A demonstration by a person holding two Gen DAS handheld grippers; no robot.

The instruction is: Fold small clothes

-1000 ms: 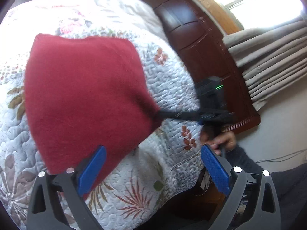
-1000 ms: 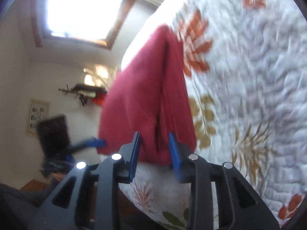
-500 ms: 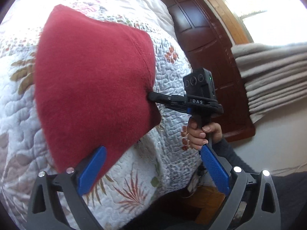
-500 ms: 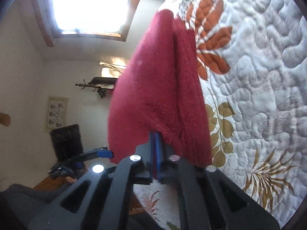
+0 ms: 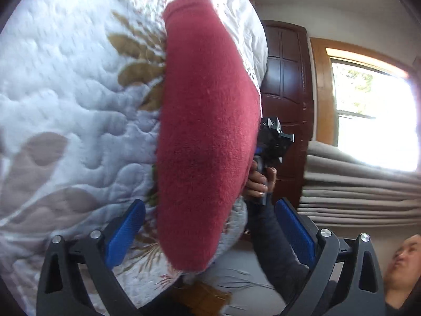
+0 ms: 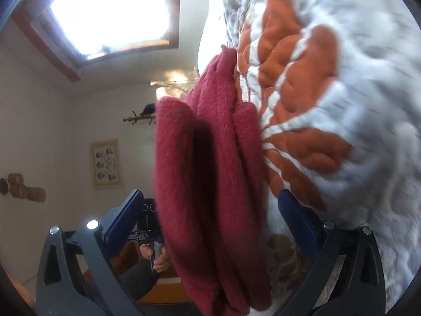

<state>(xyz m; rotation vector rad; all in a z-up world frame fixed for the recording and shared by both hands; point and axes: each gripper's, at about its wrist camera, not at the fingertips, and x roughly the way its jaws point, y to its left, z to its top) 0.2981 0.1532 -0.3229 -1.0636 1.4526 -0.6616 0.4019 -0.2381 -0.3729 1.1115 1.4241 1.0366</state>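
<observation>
A dark red knitted garment (image 5: 208,137) lies folded on the white floral quilt (image 5: 68,100). My left gripper (image 5: 210,210) is open, its blue pads (image 5: 123,234) standing on either side of the garment's near edge. Behind the garment's right side a hand (image 5: 259,181) holds the right gripper's black body (image 5: 273,137). In the right wrist view the garment (image 6: 210,184) shows as several stacked layers. My right gripper (image 6: 210,197) is open, with those layers between its spread fingers. Past the red cloth a hand (image 6: 158,258) holds the left gripper.
The quilt's edge (image 5: 236,226) drops off close to both grippers. Beyond it are a dark wooden door (image 5: 284,84), a bright window (image 5: 368,110) and grey curtains (image 5: 355,184). A framed picture (image 6: 106,163) hangs on the far wall. A person (image 5: 402,268) is at the lower right.
The right gripper, shut on the garment's edge half a second ago, has opened and let go. The garment now lies in stacked layers. The left gripper stayed open and moved in around the near edge.
</observation>
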